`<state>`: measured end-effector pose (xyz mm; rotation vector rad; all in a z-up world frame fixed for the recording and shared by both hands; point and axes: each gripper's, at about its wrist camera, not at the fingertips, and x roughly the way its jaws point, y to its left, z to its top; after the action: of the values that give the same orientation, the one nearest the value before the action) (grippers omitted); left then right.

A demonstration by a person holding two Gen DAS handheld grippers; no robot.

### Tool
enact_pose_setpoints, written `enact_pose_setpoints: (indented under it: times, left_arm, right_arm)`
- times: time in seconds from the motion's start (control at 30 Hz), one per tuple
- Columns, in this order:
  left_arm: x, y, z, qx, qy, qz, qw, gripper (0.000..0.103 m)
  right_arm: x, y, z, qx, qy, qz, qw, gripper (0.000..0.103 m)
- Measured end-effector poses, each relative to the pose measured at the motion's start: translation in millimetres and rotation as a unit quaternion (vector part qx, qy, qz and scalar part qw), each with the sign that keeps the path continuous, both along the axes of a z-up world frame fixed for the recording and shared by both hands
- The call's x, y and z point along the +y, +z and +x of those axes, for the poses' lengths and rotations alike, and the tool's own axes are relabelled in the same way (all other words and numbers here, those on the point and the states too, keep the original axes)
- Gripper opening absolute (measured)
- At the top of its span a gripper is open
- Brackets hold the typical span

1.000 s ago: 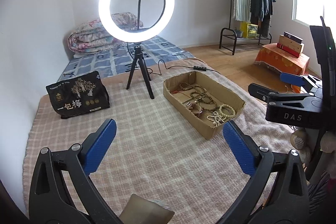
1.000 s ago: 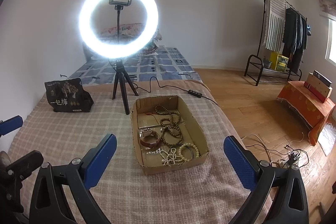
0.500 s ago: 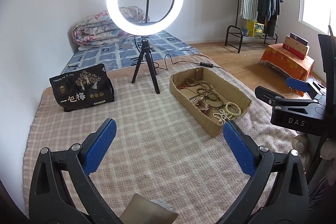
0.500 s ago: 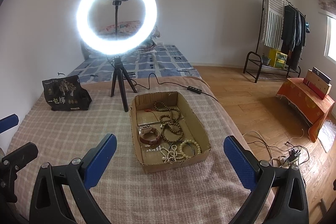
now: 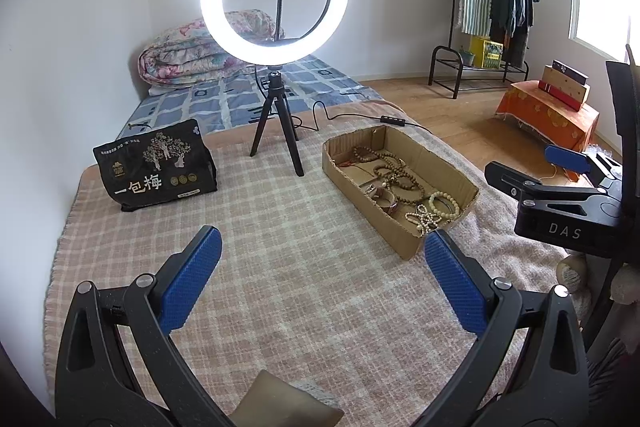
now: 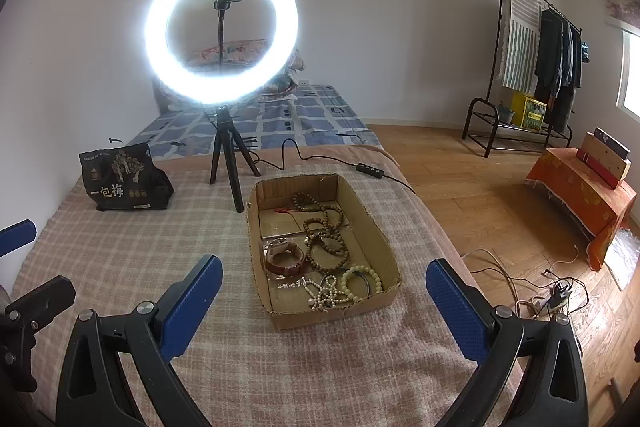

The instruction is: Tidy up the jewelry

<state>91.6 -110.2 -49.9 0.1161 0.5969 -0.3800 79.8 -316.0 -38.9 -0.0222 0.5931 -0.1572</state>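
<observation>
1. Since the earlier frames both views have drawn slightly closer to the cardboard tray [image 6: 280, 319]; the contents show no shift, and both claws are spread as before.
2. Left gripper [image 5: 322, 279]: released, jaws wide apart, nothing between the pads, hovering over the checked blanket [image 5: 280, 307].
3. Right gripper [image 6: 320, 301]: released likewise, holding nothing.
4. Location of the jewelry: all visible pieces lie inside the tray. Ahead of the right claw and almost on its centre line are a white bead strand [image 6: 326, 293] and a pale bangle [image 6: 362, 279] nearest, a brown watch [image 6: 284, 259] just left of them, and dark bead strings [image 6: 324, 231] beyond.
5. From the left claw the tray sits ahead and to the right, its near corner just short of the right pad.
6. Long axis of the tray runs away from the right claw, roughly in line with its approach; the right hand is judged the nearer and better aligned.
7. Stage: pieces heaped in one tray fit either jewelry awaiting sorting or jewelry already gathered; the frames do not settle which.
8. A ring light [image 6: 222, 31] stands beyond the tray.
</observation>
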Motion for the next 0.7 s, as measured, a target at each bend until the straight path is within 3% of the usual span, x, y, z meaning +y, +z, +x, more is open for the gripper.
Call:
enact_pose_setpoints:
  times: [0.7]
  left_arm:
    - [0.2,0.2,0.3,0.001,0.000,0.003,1.0000,0.103]
  right_arm:
    - [-1.5,-0.5,-2.2,-0.001,-0.005,0.001,1.000,0.103]
